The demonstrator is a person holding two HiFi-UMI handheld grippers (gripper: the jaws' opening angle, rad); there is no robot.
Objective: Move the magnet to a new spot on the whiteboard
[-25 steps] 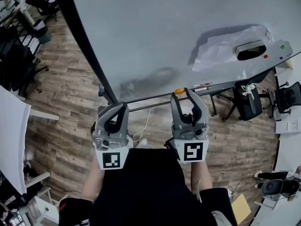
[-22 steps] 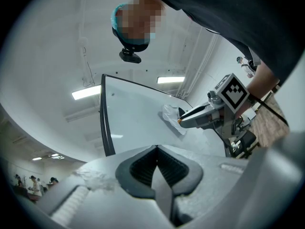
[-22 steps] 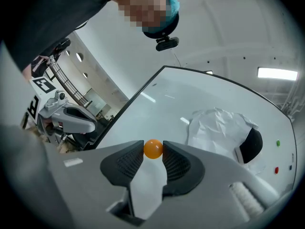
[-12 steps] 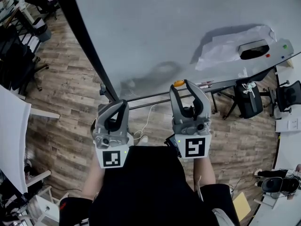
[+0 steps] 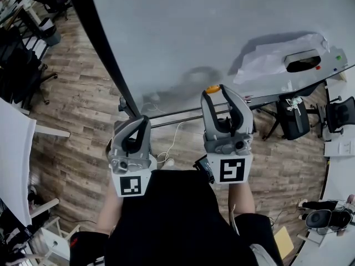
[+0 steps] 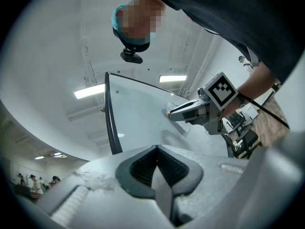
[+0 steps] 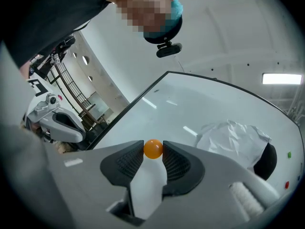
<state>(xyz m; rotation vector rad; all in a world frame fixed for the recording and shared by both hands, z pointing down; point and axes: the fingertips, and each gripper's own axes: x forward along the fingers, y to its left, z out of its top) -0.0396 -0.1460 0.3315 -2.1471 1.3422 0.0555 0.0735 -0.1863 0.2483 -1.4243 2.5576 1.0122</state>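
A small orange ball magnet (image 5: 212, 89) sits pinched between the fingertips of my right gripper (image 5: 214, 91), which is shut on it. In the right gripper view the magnet (image 7: 153, 148) shows between the two black pads, with the whiteboard (image 7: 190, 109) behind it. In the head view the magnet lies over the lower edge of the whiteboard (image 5: 211, 26); whether it touches the board cannot be told. My left gripper (image 5: 144, 121) hangs to the left, off the board's dark edge, shut with nothing in it (image 6: 156, 148).
A crumpled white sheet (image 5: 272, 54) and a black eraser (image 5: 302, 61) cling to the board at the right, beside a green magnet (image 5: 338, 57) and a red one (image 5: 318, 67). Markers lie on the tray ledge (image 5: 249, 98). Office chairs (image 5: 291, 118) stand on the wood floor.
My right gripper has moved up and forward toward the board with the orange magnet held in it. The left gripper has hardly moved.
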